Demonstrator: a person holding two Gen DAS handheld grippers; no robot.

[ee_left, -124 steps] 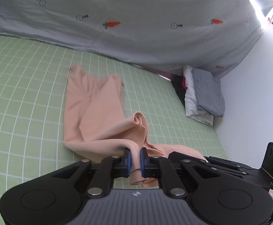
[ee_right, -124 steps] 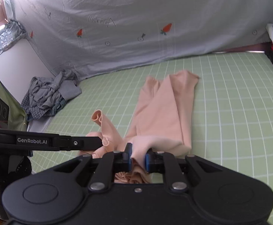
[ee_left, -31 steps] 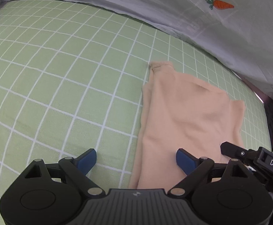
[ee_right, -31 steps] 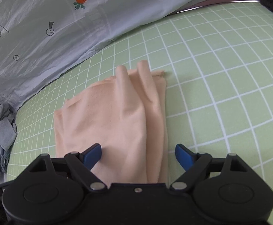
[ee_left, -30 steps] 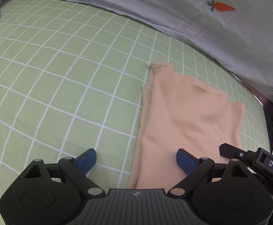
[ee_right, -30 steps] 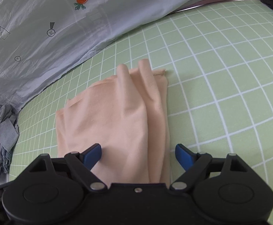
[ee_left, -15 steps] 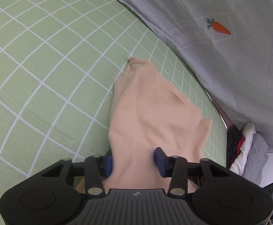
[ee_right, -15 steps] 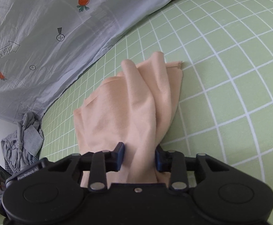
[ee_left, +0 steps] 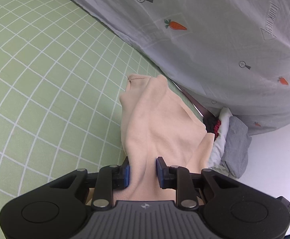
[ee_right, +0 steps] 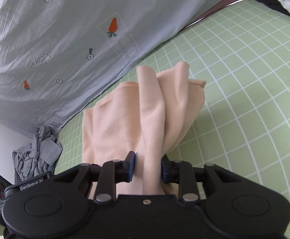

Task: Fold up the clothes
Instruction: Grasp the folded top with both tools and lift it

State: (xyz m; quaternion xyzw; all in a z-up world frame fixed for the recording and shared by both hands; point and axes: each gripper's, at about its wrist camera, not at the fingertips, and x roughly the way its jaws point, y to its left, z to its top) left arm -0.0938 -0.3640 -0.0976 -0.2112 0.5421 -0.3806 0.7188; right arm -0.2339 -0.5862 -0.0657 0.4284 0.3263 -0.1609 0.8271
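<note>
Mid-fold here: left tongs (ee_left: 142, 172) and right tongs (ee_right: 148, 167) both clamped on the near edge of the peach garment (ee_left: 161, 123), lifted off the green grid mat (ee_left: 35, 69), far end probably resting there, hard to tell. Looks like another fold-over coming, so probably carrying that near edge toward the far hem, level and together, then letting go. Folded pile (ee_left: 232, 139) just sitting off to the side.

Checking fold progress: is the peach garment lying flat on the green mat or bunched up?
Bunched and partly lifted. The peach garment rises in ridges from the green mat, gathered between the right tool and left tool.
</note>
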